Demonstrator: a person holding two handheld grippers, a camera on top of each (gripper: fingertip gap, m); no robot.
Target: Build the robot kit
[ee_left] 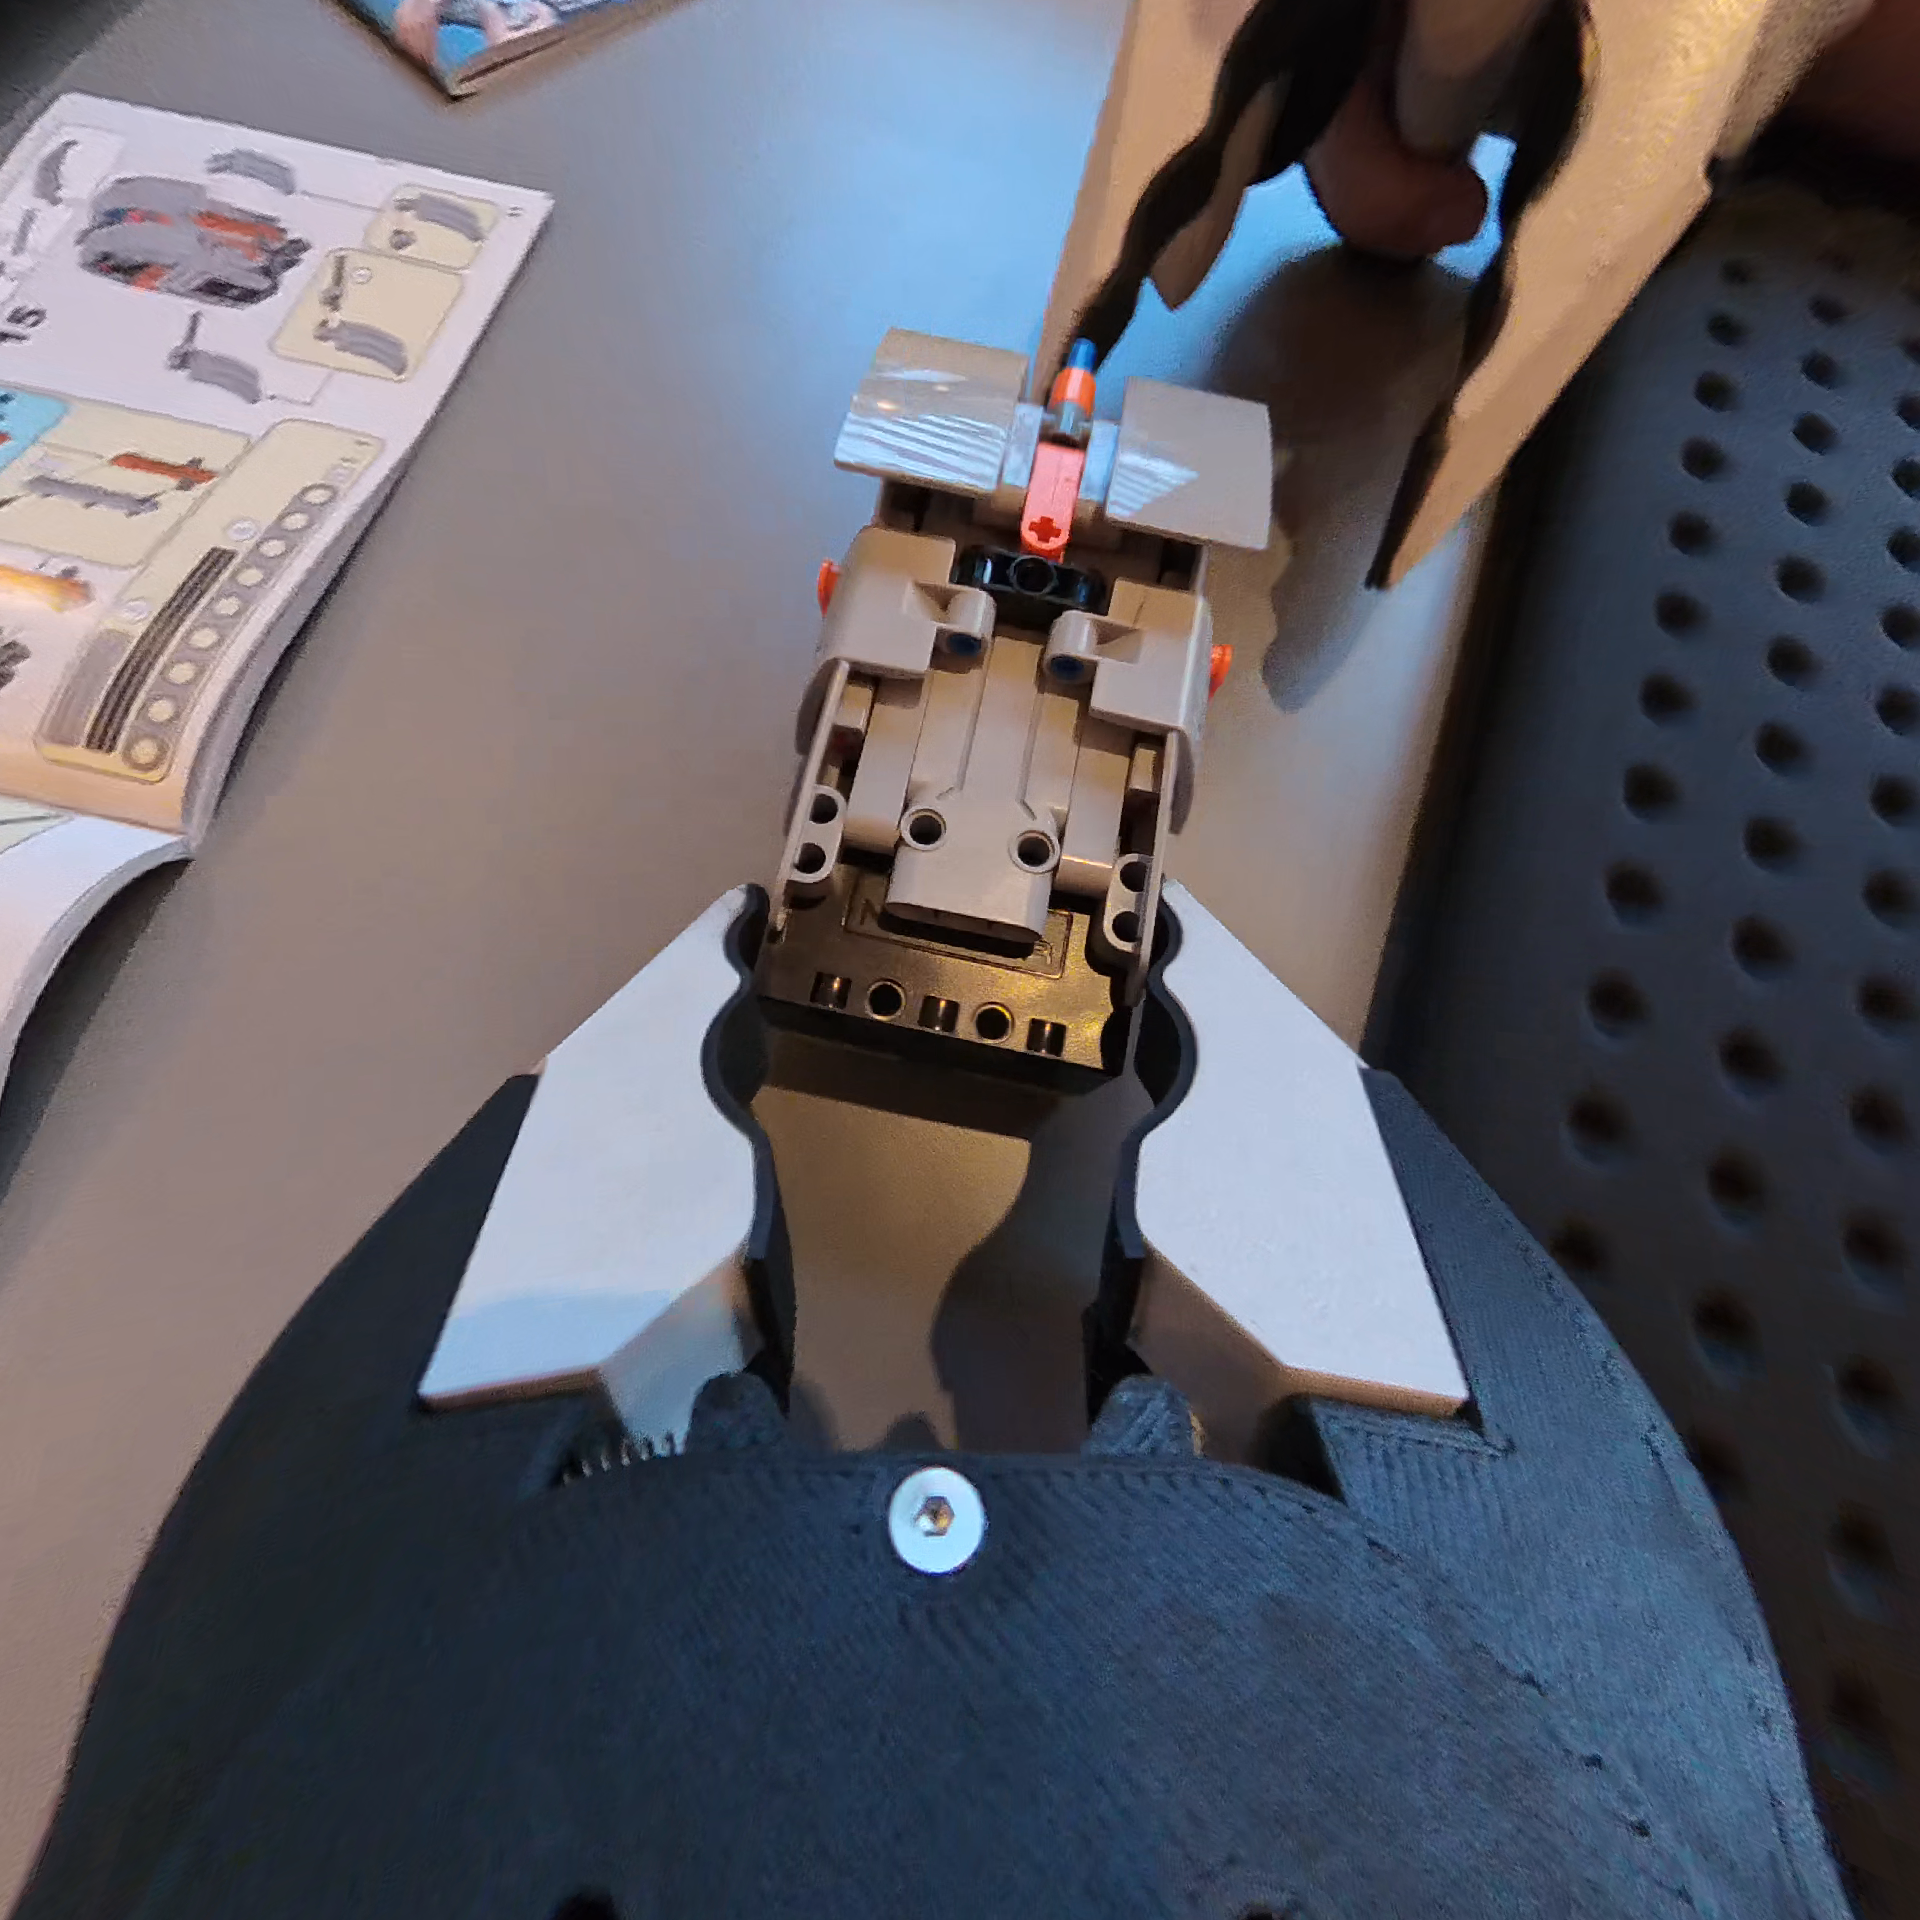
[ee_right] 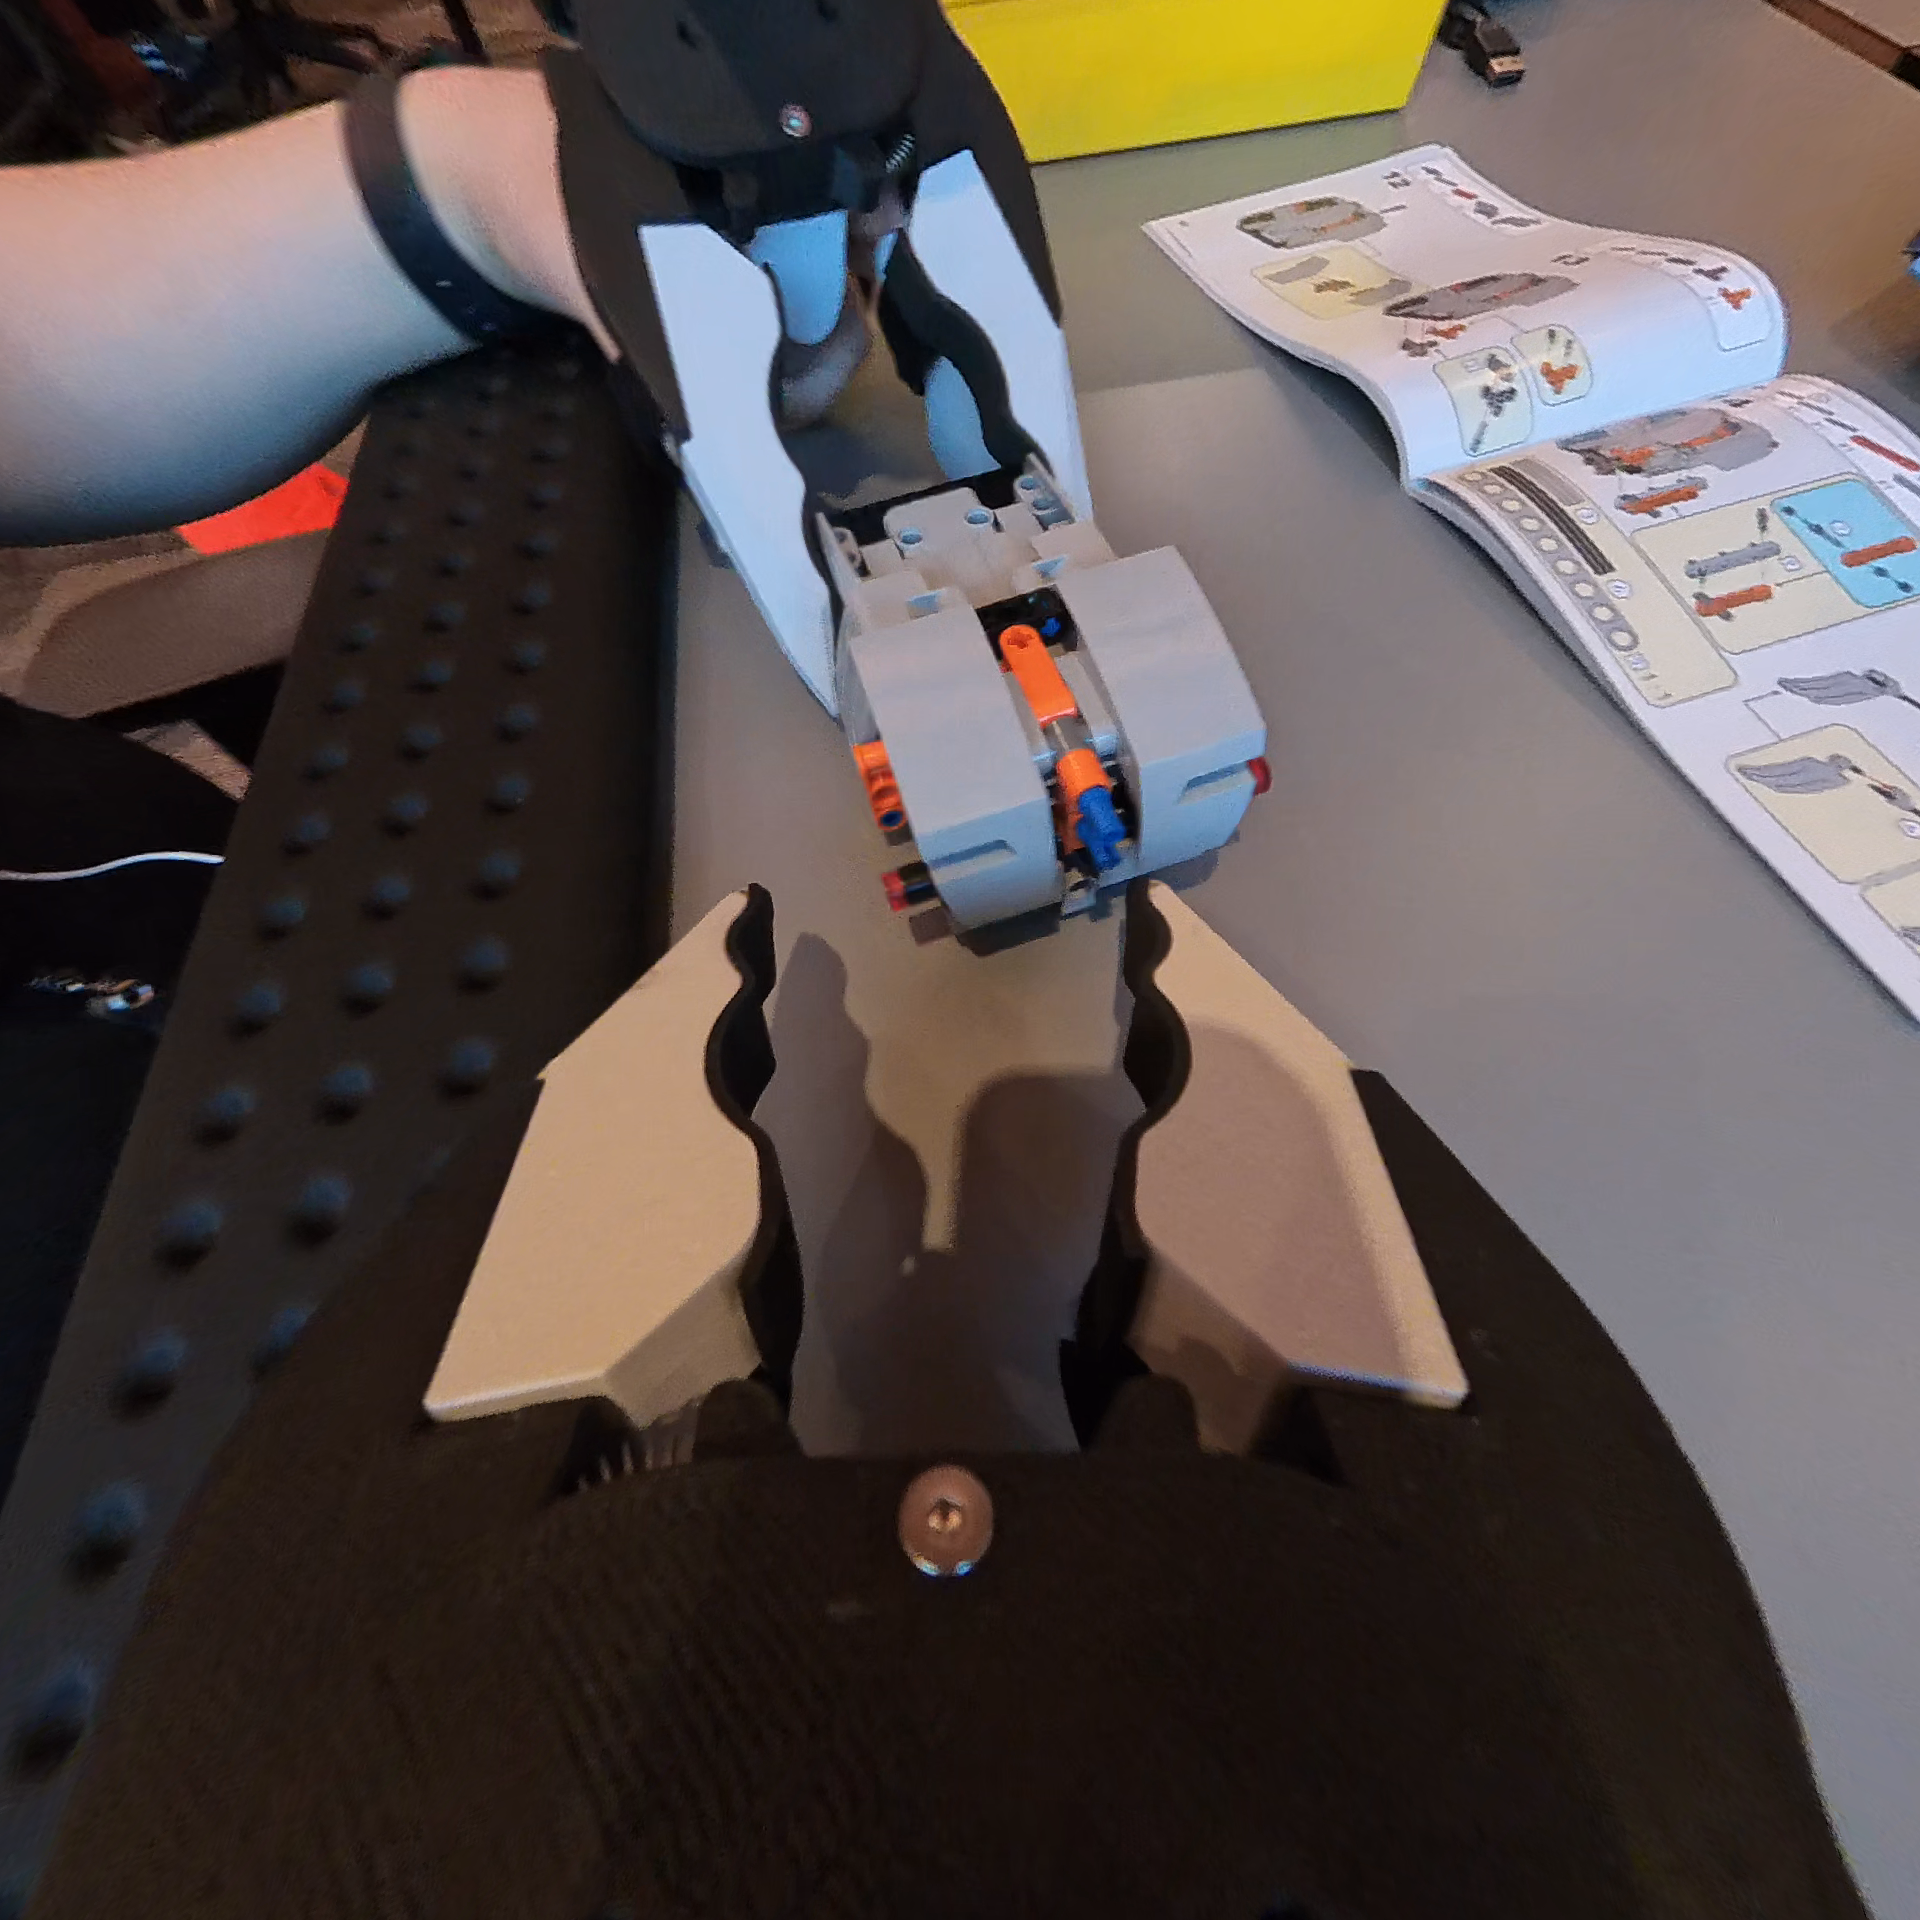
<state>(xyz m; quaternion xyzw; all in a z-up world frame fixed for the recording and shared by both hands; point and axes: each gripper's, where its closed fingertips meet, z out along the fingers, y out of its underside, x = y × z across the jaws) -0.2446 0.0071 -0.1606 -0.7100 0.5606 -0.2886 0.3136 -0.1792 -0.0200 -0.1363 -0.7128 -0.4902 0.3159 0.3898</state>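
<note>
A grey brick-built model (ee_left: 997,727) with a black base and orange parts lies on the grey table (ee_left: 623,727). My left gripper (ee_left: 951,935) is shut on the model's black base end, one fingertip on each side. My right gripper (ee_right: 948,904) is open and empty, its tips just short of the model's (ee_right: 1039,727) opposite end, where an orange and blue pin (ee_right: 1091,810) sticks out. In the left wrist view the right gripper (ee_left: 1234,454) shows beyond the model, one tip beside that pin (ee_left: 1070,384). The left gripper (ee_right: 935,540) also shows in the right wrist view.
An open instruction booklet (ee_left: 208,468) lies on the table, also in the right wrist view (ee_right: 1610,499). A black dotted mat (ee_left: 1714,935) runs along the model's other side (ee_right: 395,831). A yellow box (ee_right: 1195,62) stands at the back. A forearm with a black wristband (ee_right: 208,312) rests over the mat. There is about 9 cm between the tips of the two grippers.
</note>
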